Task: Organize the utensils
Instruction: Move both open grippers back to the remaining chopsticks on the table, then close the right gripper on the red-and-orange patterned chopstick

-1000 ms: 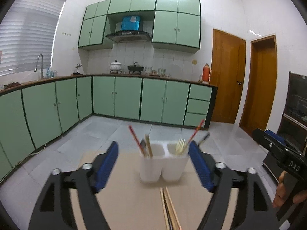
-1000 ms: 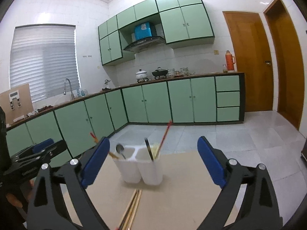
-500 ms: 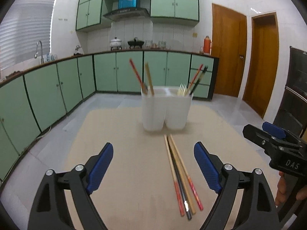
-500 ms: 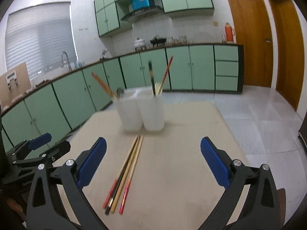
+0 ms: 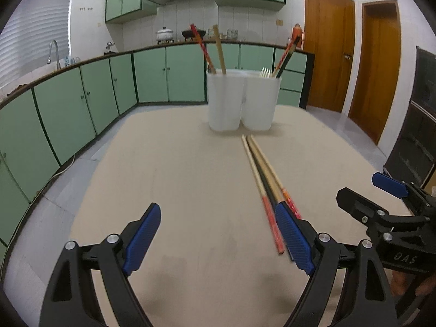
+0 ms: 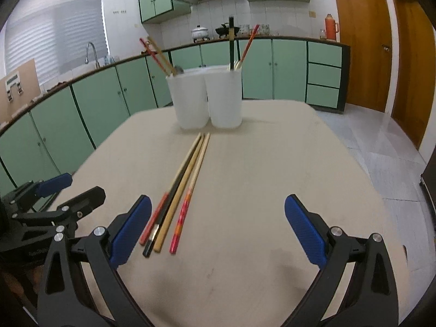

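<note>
Four chopsticks (image 6: 182, 188) lay bundled mid-counter (image 6: 272, 163), red and black ends nearest, tips just before the white holder (image 6: 208, 99). Both the left claw (image 5: 218, 238) and right claw (image 6: 218, 231) stood apart, empty, bare counter around.

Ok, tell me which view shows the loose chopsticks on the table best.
The right wrist view. All four chopsticks lie there in full, tips to painted ends, sharp and uncovered. In the left wrist view the same chopsticks are blurred, and a pad of the left gripper covers their near ends.
</note>
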A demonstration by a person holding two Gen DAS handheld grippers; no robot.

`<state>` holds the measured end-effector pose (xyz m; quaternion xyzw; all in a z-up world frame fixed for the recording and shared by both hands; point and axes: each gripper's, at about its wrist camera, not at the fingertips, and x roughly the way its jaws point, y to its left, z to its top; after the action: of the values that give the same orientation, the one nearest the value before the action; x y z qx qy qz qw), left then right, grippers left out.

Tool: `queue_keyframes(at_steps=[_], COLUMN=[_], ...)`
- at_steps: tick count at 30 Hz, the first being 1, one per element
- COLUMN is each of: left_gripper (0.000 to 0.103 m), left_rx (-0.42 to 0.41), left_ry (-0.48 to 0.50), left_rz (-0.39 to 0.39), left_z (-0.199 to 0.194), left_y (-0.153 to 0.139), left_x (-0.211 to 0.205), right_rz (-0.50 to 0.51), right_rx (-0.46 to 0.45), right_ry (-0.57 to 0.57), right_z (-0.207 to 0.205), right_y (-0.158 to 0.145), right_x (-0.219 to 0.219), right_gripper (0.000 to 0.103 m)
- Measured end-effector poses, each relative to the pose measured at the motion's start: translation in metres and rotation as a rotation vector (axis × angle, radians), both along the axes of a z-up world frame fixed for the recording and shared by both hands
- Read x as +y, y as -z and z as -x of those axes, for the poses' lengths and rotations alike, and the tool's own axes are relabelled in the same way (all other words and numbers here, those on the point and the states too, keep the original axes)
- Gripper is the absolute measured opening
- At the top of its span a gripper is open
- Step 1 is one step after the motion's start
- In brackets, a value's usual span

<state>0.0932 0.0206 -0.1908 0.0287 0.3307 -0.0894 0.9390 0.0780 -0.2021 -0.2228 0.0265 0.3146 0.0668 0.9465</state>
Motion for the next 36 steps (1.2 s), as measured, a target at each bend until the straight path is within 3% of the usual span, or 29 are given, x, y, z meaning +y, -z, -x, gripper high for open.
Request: queue_keyframes(at_steps=[2, 15, 20, 27, 32, 36], left_gripper=[0.084, 0.084, 0.084, 0.084, 0.084, 0.084], left_rx=[0.009, 0.034, 0.029, 0.034, 0.036, 0.05], left_ry=[-0.002, -0.034, -0.034, -0.033, 0.001, 0.032], left_rz=[-0.004, 0.031, 0.044, 0.055, 0.045, 0.032], left_z=[0.002, 0.008, 0.009, 0.008, 0.011, 0.01], left_y=[0.004, 0.018, 0.017, 0.018, 0.019, 0.022], left_x=[0.002, 0.017, 0.02, 0.018, 0.005, -0.008], right_rz=[0.021, 0.082, 0.104, 0.118, 0.116, 0.097], right_rx=[0.024, 0.091, 0.116, 0.131, 0.137, 0.142], right_ry=[-0.013, -0.012, -0.014, -0.005, -0.023, -0.026], right_z=[0.0, 0.007, 0.003, 0.0, -0.002, -0.002], right_y=[0.008, 0.033, 0.038, 0.041, 0.042, 0.04], right_x=[0.007, 0.03, 0.036, 0.037, 0.036, 0.028], right_gripper=[0.079, 0.055, 0.04, 0.035, 0.005, 0.005])
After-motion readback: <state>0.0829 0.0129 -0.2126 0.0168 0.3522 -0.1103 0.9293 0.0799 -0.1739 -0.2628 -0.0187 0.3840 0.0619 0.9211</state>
